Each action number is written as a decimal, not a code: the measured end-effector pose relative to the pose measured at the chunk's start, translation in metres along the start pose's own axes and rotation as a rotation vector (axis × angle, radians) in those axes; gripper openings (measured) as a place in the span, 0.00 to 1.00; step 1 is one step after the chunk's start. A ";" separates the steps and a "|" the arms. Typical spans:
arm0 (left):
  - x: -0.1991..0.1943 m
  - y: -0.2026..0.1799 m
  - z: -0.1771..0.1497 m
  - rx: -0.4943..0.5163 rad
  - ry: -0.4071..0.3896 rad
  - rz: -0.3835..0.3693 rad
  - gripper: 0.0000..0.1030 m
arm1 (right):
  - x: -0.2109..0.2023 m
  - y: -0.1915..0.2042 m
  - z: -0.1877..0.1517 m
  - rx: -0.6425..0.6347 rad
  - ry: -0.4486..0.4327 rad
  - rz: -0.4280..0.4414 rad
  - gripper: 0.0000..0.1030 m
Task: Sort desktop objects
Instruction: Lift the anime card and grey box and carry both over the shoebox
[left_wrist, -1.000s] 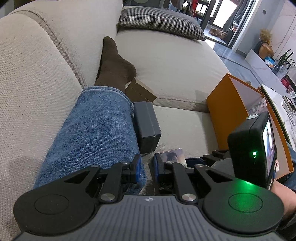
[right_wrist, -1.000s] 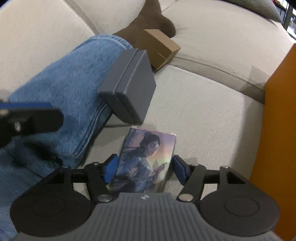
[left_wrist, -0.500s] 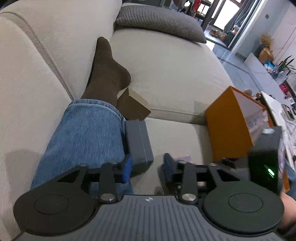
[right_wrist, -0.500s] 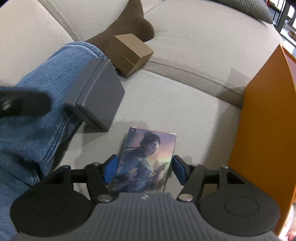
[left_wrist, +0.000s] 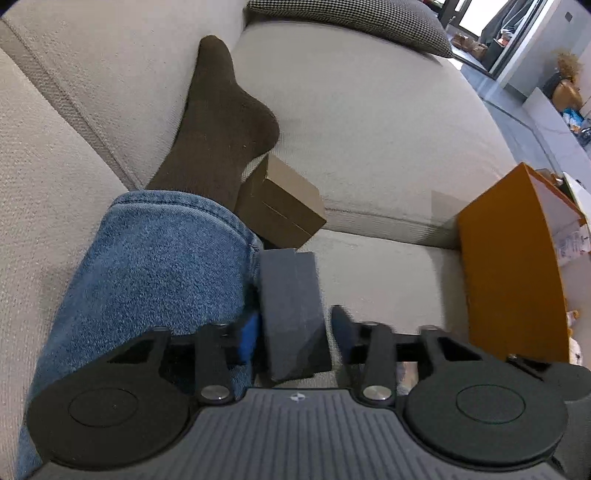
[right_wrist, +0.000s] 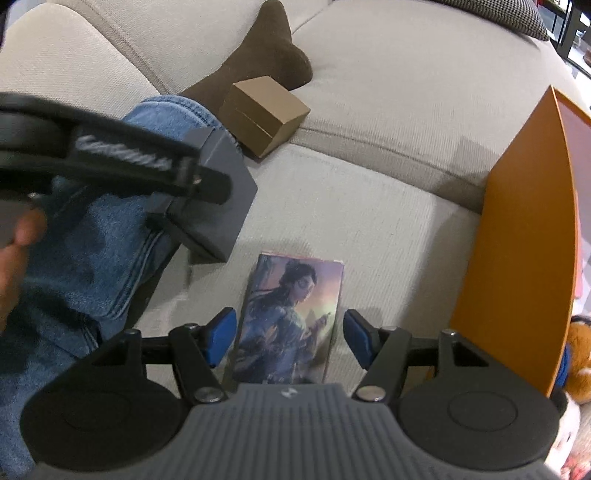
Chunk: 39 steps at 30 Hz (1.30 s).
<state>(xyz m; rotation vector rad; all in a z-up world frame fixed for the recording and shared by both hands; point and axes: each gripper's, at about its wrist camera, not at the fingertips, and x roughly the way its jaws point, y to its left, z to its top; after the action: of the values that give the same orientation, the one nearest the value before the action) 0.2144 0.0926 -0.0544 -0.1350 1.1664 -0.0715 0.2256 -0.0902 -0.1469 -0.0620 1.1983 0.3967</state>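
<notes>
A dark grey box (left_wrist: 291, 295) leans against a leg in blue jeans (left_wrist: 155, 266) on the beige sofa. My left gripper (left_wrist: 295, 332) straddles this box and its jaws are closing; a thin gap still shows at the right pad. In the right wrist view one of its black fingers (right_wrist: 129, 162) crosses the same grey box (right_wrist: 225, 206). A flat box with a painted figure (right_wrist: 291, 306) lies on the seat between the pads of my right gripper (right_wrist: 288, 341), which is open with a gap on each side.
A small brown cardboard box (left_wrist: 284, 199) sits behind the grey one, against a foot in a brown sock (left_wrist: 221, 122). A tall orange box (left_wrist: 509, 266) stands open at the right. A checked cushion (left_wrist: 351, 14) lies far back. A stuffed toy (right_wrist: 576, 354) peeks out beside the orange box.
My left gripper has opened from shut, come forward and down over the grey box, then begun to narrow on it. The right gripper stays around the picture box.
</notes>
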 end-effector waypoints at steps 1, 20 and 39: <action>0.000 0.000 -0.001 0.000 -0.004 0.001 0.40 | 0.000 0.000 -0.001 0.002 0.000 0.000 0.64; -0.046 0.002 -0.054 -0.017 -0.078 -0.059 0.39 | 0.019 -0.006 -0.007 0.116 0.026 -0.014 0.64; -0.029 0.004 -0.068 -0.048 -0.040 -0.112 0.39 | 0.009 -0.021 -0.014 0.278 0.002 0.073 0.59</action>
<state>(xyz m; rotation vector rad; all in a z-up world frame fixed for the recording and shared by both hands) 0.1410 0.0951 -0.0549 -0.2429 1.1210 -0.1392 0.2228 -0.1106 -0.1638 0.2220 1.2500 0.2902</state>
